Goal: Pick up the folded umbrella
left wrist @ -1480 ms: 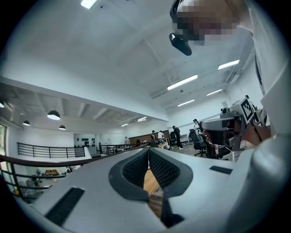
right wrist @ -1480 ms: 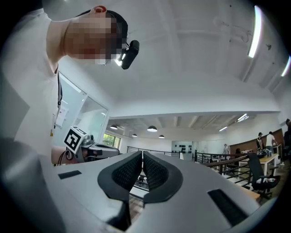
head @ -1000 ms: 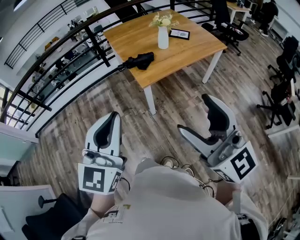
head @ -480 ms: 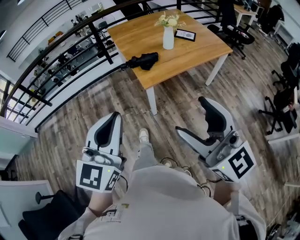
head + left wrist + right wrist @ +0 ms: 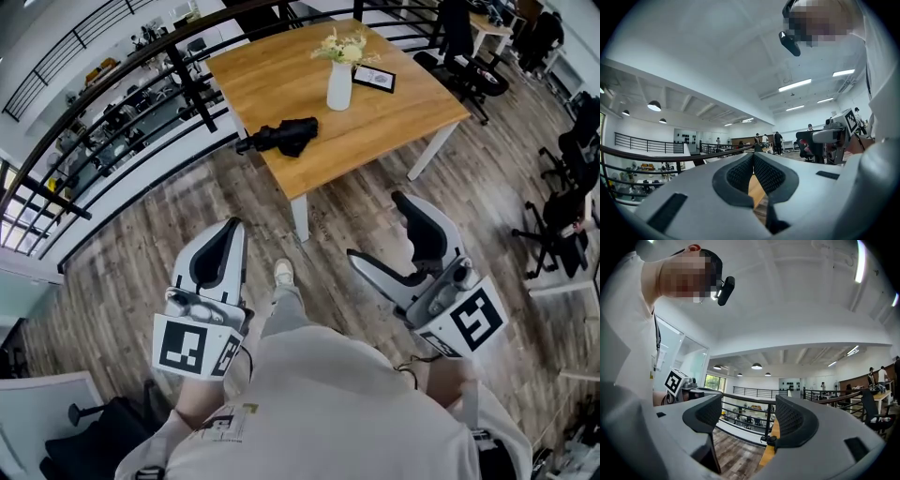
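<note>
Two grippers, both empty: left gripper [image 5: 228, 228] has its jaws pressed together, right gripper [image 5: 375, 227] has its jaws spread wide. Plank floor [image 5: 347, 211] separates them from one wooden table [image 5: 403, 108]. One folded black umbrella [image 5: 281, 137] lies near its left edge, well apart from both grippers. One white vase [image 5: 339, 84] and one picture frame [image 5: 379, 79] stand beyond.

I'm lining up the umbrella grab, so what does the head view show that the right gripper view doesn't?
Head view only: the whole folded umbrella, the white vase and the frame on the table. Right gripper view only: ceiling lamps and the head camera. Both: the right tool, jaws apart and empty, the table edge and the railing.
</note>
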A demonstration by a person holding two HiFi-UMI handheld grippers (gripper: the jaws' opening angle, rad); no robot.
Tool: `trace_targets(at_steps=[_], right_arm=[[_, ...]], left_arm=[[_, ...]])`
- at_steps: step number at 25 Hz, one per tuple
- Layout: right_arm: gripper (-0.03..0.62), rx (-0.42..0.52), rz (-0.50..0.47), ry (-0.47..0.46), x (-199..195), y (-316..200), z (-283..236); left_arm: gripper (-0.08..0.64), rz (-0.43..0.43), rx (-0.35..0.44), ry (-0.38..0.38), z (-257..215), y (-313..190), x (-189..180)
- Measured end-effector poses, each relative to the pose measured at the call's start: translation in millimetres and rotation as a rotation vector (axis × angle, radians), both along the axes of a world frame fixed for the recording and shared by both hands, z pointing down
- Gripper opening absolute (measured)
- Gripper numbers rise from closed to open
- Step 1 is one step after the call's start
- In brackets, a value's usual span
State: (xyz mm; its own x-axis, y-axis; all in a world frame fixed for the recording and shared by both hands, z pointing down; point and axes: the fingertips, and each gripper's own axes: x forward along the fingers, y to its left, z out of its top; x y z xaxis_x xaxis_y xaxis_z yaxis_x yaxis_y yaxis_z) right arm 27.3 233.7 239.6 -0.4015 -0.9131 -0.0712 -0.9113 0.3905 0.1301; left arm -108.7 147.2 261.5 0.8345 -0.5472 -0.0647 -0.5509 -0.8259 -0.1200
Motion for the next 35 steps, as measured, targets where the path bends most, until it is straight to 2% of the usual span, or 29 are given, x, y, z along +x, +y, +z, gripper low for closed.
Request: trace_targets(at_steps=[13,18,23,27,35], right_arm=[[0.360,-0.113,-0.017,0.037,11,-217,5],[0.360,-0.119,-0.031,0.023,0,-293,10],[0.360,-0.144,-0.042,-0.008,-16,-375,15],[0.360,-0.157,-0.055,-0.019,-21,-416,18],[0.360,-0.186,-0.110,0.006,-30,-452,27]], left_arm=[[0.018,0.016,-0.040,-0.024,-3,-206,23],[0.018,0.013,-0.035,-0.034,0,-278,14],[0.018,0.002,-0.098,-0.037,15,-355,-4],[0.018,-0.006,-0.146,-0.039,30,-387,-12],[0.018,-0.045,-0.171,-0.068,46,-405,-19]])
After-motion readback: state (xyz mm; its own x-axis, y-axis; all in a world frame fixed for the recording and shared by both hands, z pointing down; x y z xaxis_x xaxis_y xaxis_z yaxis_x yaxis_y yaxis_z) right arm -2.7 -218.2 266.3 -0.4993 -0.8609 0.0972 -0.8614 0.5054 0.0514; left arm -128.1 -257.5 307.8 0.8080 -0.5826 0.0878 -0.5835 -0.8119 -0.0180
